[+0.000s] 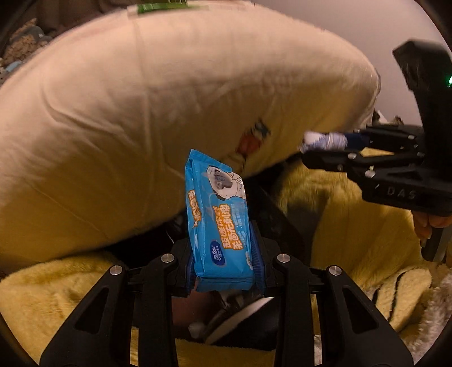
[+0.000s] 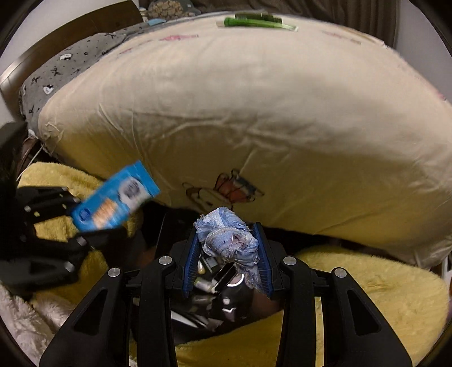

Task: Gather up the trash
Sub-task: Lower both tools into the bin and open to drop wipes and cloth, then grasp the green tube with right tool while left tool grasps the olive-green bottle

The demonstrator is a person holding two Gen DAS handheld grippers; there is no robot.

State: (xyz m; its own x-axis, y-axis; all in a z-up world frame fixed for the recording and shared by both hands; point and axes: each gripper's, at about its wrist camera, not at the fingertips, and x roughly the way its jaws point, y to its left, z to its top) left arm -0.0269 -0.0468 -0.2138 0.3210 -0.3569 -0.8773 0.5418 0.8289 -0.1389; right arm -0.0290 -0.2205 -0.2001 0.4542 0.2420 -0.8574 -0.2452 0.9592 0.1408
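The blue wipes packet stood upright, clamped at its lower end between the blue pads of the left gripper, just in front of the big cream pillow. Beside it, the right gripper pinched a crumpled pale-blue scrap of cloth, also just below the pillow's front edge. Under both grippers, in front of the pillow, a dark opening held mixed clutter, ringed by a fuzzy yellow blanket. A green object lay on the pillow's far edge.
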